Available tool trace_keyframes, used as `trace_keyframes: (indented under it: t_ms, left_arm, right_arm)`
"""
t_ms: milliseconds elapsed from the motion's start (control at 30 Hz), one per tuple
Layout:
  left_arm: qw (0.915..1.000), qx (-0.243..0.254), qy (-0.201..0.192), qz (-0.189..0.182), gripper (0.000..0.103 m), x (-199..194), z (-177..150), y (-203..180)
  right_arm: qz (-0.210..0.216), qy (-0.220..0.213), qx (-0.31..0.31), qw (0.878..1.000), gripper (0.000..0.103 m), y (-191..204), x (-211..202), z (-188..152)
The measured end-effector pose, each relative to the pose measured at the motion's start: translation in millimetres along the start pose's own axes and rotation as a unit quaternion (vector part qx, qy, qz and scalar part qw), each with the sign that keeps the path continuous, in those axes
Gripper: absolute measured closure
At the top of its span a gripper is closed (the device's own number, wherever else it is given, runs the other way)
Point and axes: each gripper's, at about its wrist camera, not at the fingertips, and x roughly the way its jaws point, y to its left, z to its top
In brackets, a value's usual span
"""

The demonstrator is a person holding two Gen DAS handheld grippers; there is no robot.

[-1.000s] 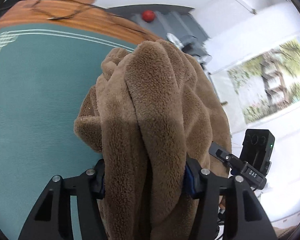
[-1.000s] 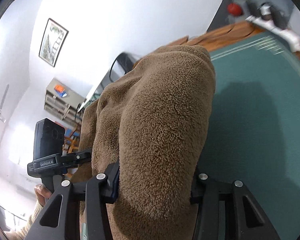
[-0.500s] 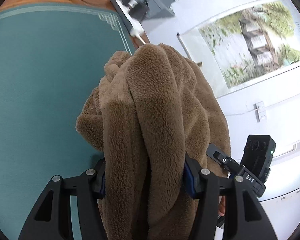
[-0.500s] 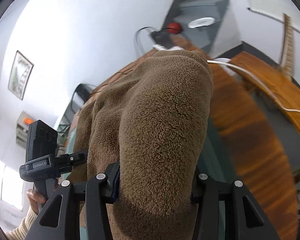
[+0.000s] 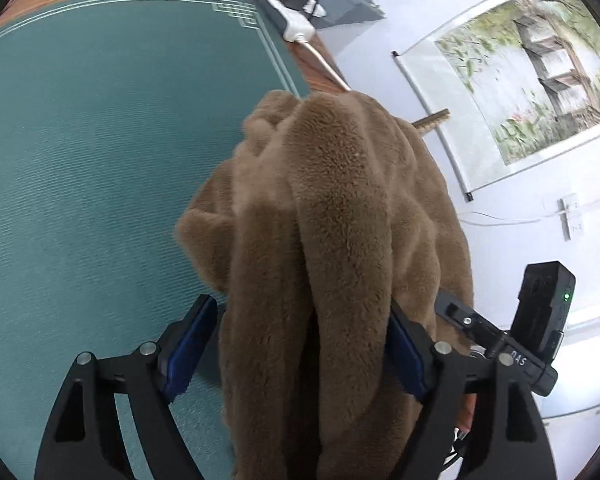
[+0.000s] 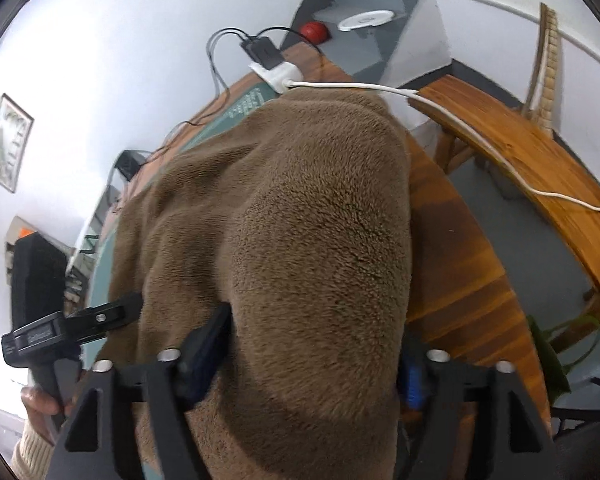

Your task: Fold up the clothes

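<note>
The letters "DAS" stand in white on a black mount (image 5: 518, 360) in the left wrist view. In the right wrist view a black bar (image 6: 40, 336) carries a label, but it is too blurred to read.

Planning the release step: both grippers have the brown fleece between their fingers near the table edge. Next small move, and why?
Probably back both grippers away. Left gripper and right gripper jaws are opening, and a gap shows beside the left finger, so the brown fleece seems freed over the green mat.
</note>
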Motion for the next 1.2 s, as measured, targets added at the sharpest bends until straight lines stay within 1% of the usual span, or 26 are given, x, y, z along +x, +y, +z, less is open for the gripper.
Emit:
trace_keyframes:
  t_ms: [33, 67, 133, 200, 233, 267, 300, 367, 467, 533, 600, 700, 767, 867, 900, 967, 1033, 1100, 1200]
  left_arm:
    - [1.0000, -0.001, -0.006, 0.007, 0.019, -5, -1, -2]
    - [0.9998, 0.000, -0.013, 0.016, 0.019, -11, -3, -3]
    - [0.9974, 0.021, -0.038, 0.057, 0.019, -33, -11, -14]
    - [0.9927, 0.051, -0.070, 0.085, 0.019, -54, -22, -33]
    - [0.9896, 0.067, -0.084, 0.095, 0.019, -64, -26, -41]
    - [0.9869, 0.087, -0.095, 0.096, 0.019, -72, -29, -48]
    - [0.9832, 0.113, -0.104, 0.099, 0.019, -77, -38, -62]
    - [0.9751, 0.152, -0.112, 0.116, 0.018, -74, -48, -84]
    - [0.9669, 0.188, -0.095, 0.144, 0.018, -42, -59, -105]
    - [0.9654, 0.189, -0.069, 0.166, 0.018, -21, -66, -98]
    - [0.9652, 0.183, -0.053, 0.180, 0.018, -6, -73, -85]
    - [0.9666, 0.168, -0.038, 0.190, 0.018, 8, -81, -61]
    - [0.9675, 0.162, -0.044, 0.189, 0.018, 6, -85, -58]
    - [0.9613, 0.170, -0.045, 0.212, 0.018, 1, -89, -66]
    - [0.9589, 0.171, -0.046, 0.222, 0.018, -2, -92, -70]
    - [0.9566, 0.166, -0.052, 0.234, 0.018, -9, -97, -72]
    - [0.9536, 0.159, -0.064, 0.248, 0.017, -19, -103, -76]
    - [0.9506, 0.154, -0.079, 0.257, 0.016, -31, -113, -82]
    - [0.9458, 0.156, -0.099, 0.267, 0.016, -47, -117, -92]
  right_arm:
    - [-0.012, -0.004, -0.002, 1.000, 0.022, 0, -7, -1]
    - [-0.029, -0.017, -0.010, 0.999, 0.022, 3, -15, -1]
    - [-0.079, -0.062, -0.037, 0.994, 0.022, 8, -39, -11]
    - [-0.114, -0.109, -0.072, 0.985, 0.022, 20, -66, -28]
    - [-0.121, -0.127, -0.090, 0.980, 0.022, 27, -77, -36]
    - [-0.121, -0.129, -0.108, 0.978, 0.022, 33, -79, -46]
    - [-0.120, -0.130, -0.126, 0.976, 0.022, 39, -82, -56]
    - [-0.118, -0.132, -0.163, 0.971, 0.022, 52, -86, -75]
    - [-0.111, -0.093, -0.192, 0.971, 0.022, 62, -62, -91]
    - [-0.106, -0.068, -0.183, 0.975, 0.022, 60, -40, -91]
    - [-0.111, -0.067, -0.177, 0.976, 0.021, 55, -30, -94]
    - [-0.105, -0.055, -0.174, 0.978, 0.018, 47, -16, -93]
    - [-0.101, -0.054, -0.167, 0.979, 0.016, 43, -13, -93]
    - [-0.095, -0.049, -0.162, 0.981, 0.015, 39, -16, -93]
    - [-0.094, -0.048, -0.157, 0.982, 0.015, 39, -20, -92]
    - [-0.090, -0.045, -0.132, 0.986, 0.015, 35, -31, -92]
    - [-0.091, -0.047, -0.106, 0.989, 0.015, 31, -44, -92]
    - [-0.100, -0.053, -0.093, 0.989, 0.015, 28, -57, -98]
    - [-0.115, -0.062, -0.089, 0.987, 0.015, 28, -77, -108]
